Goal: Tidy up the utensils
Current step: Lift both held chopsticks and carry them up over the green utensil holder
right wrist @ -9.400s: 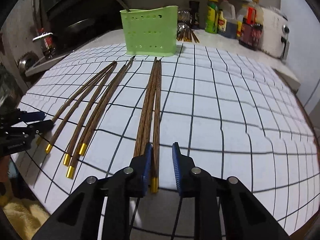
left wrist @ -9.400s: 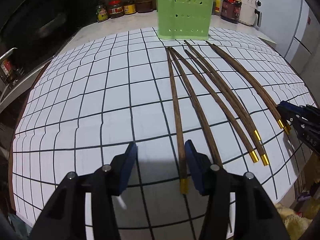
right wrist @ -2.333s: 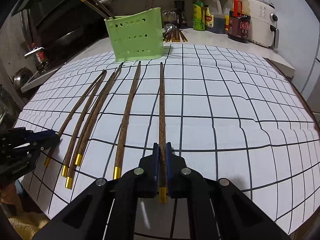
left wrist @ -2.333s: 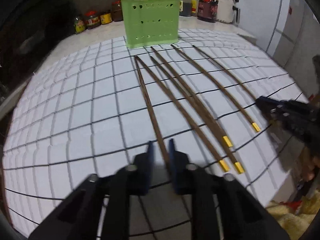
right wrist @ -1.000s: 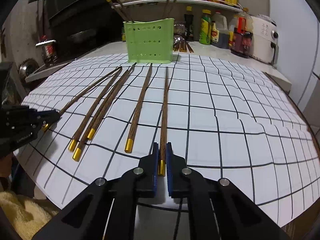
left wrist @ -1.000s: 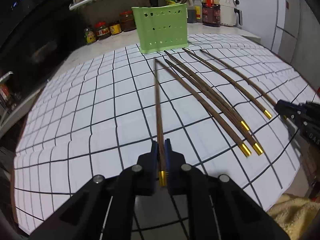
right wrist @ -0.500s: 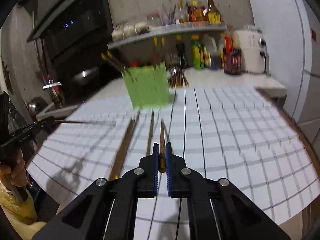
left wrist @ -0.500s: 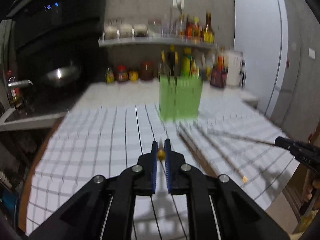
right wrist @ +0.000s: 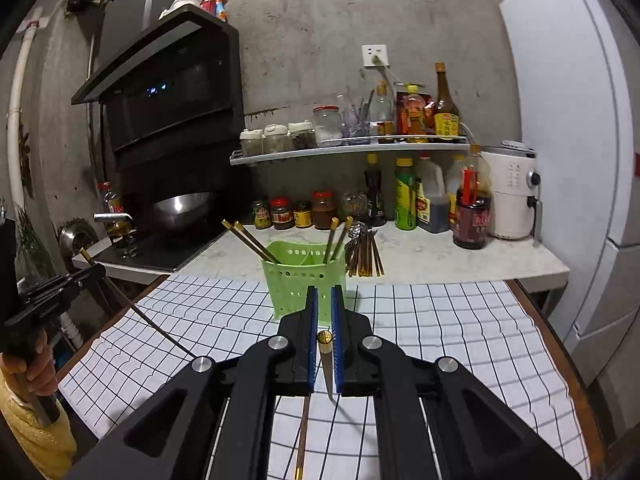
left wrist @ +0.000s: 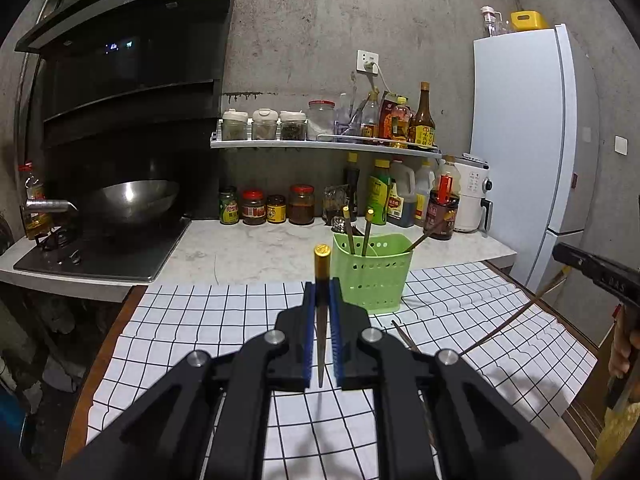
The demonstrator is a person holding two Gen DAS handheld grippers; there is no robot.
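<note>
Both lifted off checked cloth [left wrist: 200, 320]: left gripper [left wrist: 321, 300] and right gripper [right wrist: 325, 312] each clamped on gold-capped wooden chopstick [left wrist: 321, 264]; green perforated plastic holder [left wrist: 374, 272] next.

Rough grey concrete wall [left wrist: 304, 32] runs behind a pale marble-look counter [left wrist: 248, 248]. On the left a black range hood [left wrist: 132, 60] with small lit digits hangs over a dark cooktop [left wrist: 100, 256] carrying a steel wok [left wrist: 132, 200]. A white shelf [left wrist: 320, 145] on the wall holds jars and bottles, with more sauce bottles and jars lined up on the counter below. A white socket [left wrist: 367, 62] with a plug sits above the shelf. On the right stands a tall white fridge [left wrist: 520, 140], a white air fryer [right wrist: 510, 192] beside it. A white cloth with black grid lines [right wrist: 440, 320] covers the table. Light is dim.
</note>
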